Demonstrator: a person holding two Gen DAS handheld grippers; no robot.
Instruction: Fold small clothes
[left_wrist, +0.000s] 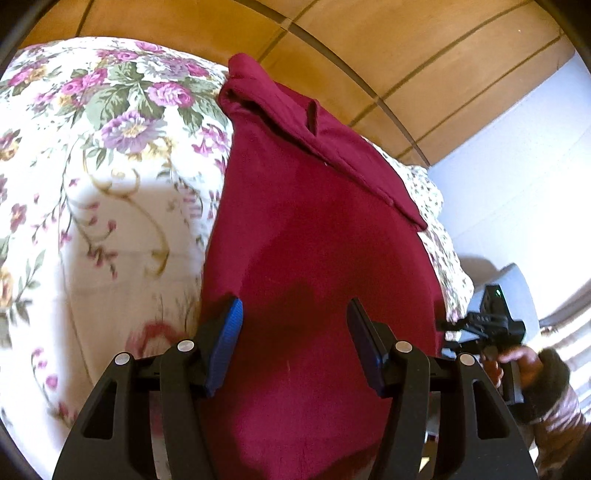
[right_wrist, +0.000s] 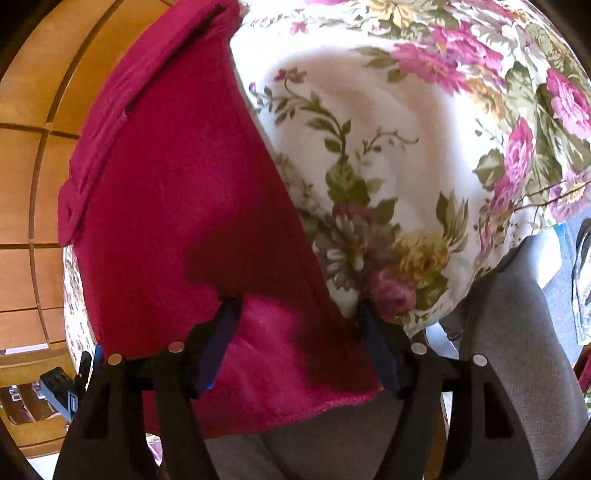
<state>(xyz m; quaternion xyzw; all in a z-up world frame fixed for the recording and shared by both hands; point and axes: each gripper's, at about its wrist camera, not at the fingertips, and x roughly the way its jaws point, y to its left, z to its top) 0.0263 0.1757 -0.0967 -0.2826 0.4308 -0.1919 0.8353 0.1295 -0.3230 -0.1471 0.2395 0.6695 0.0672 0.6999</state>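
On the floral bedspread, a red garment is seen partly folded.
Both tongs, left and right, are held spread, empty, above it; further folds are judged outstanding.

Right gripper fingers apart over crimson garment on floral cloth; contact unclear.

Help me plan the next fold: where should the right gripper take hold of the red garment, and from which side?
Probably the near hem corner of the red garment, where it hangs past the edge of the floral cloth in the right wrist view. There the edge is free and thin, so one finger can slip beneath. Come from the near side, low; the right gripper is open above that corner.
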